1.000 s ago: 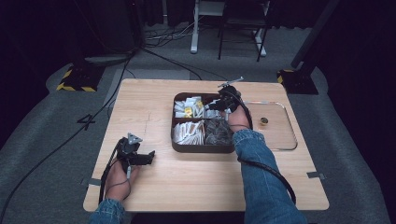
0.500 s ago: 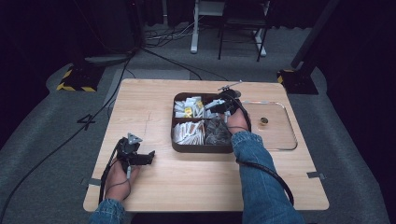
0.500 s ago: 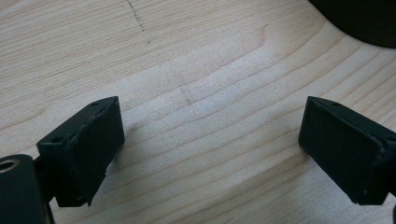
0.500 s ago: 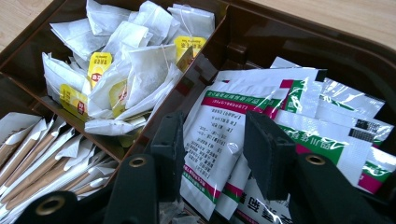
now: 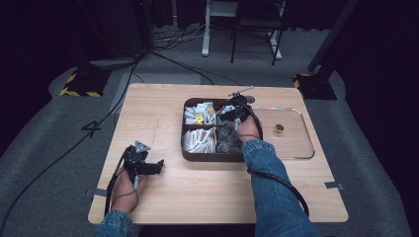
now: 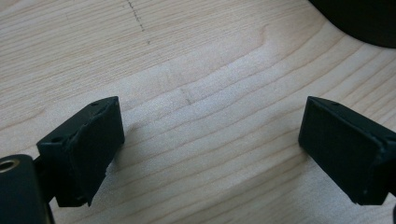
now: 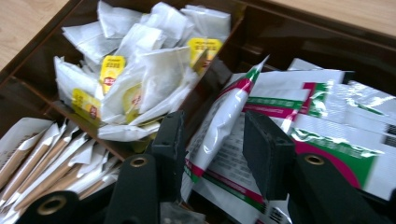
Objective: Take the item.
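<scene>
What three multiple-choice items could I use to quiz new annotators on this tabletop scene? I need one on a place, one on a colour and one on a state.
1. Where is the right gripper?
A. Over the divided brown box
B. On the clear tray
C. Off the table

2. What colour are the labels on the tea bags?
A. Blue
B. Yellow
C. Black

3. How is the left gripper?
A. Shut on a sachet
B. Shut on nothing
C. Open over bare table

Answers:
1. A, the high view shows the hand reaching into the box's far right part.
2. B, the right gripper view shows yellow tags on the white bags.
3. C, the left gripper view shows its jaws wide apart with only wood between them.
</scene>
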`<state>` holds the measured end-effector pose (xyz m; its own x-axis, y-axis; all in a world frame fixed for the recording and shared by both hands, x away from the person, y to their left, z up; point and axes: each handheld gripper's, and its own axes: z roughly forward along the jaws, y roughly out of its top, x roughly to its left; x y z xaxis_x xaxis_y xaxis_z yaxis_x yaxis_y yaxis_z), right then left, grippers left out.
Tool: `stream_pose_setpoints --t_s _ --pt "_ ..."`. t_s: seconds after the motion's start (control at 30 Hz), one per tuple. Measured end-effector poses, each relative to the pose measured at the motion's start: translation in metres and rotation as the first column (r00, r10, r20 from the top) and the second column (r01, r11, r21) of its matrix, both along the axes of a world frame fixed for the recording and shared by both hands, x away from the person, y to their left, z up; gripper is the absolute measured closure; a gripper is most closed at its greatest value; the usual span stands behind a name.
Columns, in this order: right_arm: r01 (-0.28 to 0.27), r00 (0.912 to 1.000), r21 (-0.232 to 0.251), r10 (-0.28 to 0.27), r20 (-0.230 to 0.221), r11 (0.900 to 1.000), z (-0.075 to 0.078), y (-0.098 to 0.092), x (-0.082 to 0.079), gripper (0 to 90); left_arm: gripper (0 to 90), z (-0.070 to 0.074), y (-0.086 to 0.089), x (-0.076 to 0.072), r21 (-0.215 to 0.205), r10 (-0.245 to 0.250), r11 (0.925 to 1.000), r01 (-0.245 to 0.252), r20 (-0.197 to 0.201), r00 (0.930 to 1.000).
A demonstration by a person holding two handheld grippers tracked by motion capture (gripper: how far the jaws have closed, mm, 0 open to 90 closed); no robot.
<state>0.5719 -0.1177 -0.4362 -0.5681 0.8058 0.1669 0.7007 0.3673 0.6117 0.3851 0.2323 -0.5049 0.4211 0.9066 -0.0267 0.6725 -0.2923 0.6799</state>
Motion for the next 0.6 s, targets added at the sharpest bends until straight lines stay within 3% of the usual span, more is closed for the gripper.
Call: stream_pose_setpoints --t_s 0.13,0.17,0.43,0.6 --pt "-0.003 1.0 -0.028 0.003 -0.007 1.0 -0.0043 0.0049 0.0006 61.8 7.1 0.0 0.0 0.0 0.0 0.0 1.0 0.0 0.0 1.0" --pt "0.003 0.9998 -0.04 -0.004 -0.017 0.999 -0.0063 0.0057 0.0012 66.6 7.1 -0.0001 -0.0001 0.0 -0.001 0.0 1.0 0.0 -0.001 1.0" --pt "0.037 0.9987 -0.024 -0.038 -0.033 0.999 -0.0038 0.007 0.0004 84.0 7.1 0.0 0.0 0.0 -0.001 0.0 1.0 0.0 -0.001 1.0" --pt "0.067 0.9975 -0.028 -0.068 -0.022 0.997 0.0011 0.0061 -0.0016 86.1 7.1 0.0 0.0 0.0 0.0 0.0 1.0 0.0 0.0 1.0"
